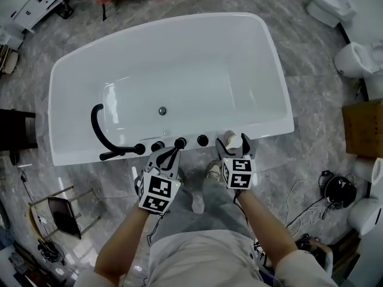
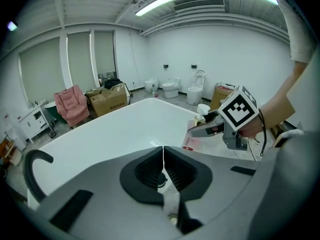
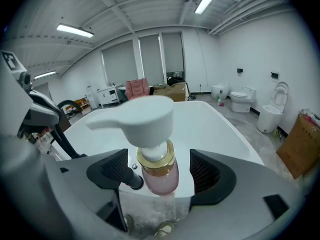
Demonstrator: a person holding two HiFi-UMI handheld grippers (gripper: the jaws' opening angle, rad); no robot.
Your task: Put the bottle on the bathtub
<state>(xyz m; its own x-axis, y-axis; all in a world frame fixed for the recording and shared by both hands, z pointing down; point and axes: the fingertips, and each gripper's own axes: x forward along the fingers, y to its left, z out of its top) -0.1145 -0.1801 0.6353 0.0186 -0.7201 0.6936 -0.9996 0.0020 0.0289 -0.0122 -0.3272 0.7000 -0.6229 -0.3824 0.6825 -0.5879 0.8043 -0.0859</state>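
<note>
A pink pump bottle [image 3: 150, 121] with a white pump head and a gold collar stands on the near rim of the white bathtub [image 1: 269, 58]. My right gripper [image 3: 160, 171] is open around it, with a gap between each pad and the bottle. In the head view the bottle [image 1: 227, 137] shows between the right gripper's [image 1: 233, 142] spread jaws at the rim. My left gripper [image 1: 170, 154] hovers over the rim a little to the left, shut with nothing in it [image 2: 163, 151]. From the left gripper view the right gripper [image 2: 212, 126] and the bottle [image 2: 202, 110] are seen off to the right.
A black faucet [image 1: 99, 130] and several black knobs [image 1: 180, 142] line the near rim left of the bottle. Toilets [image 1: 326, 5] and a cardboard box [image 1: 362, 127] stand at the right. Cables [image 1: 335, 190] lie on the floor. The person's shoe [image 1: 197, 202] is below the rim.
</note>
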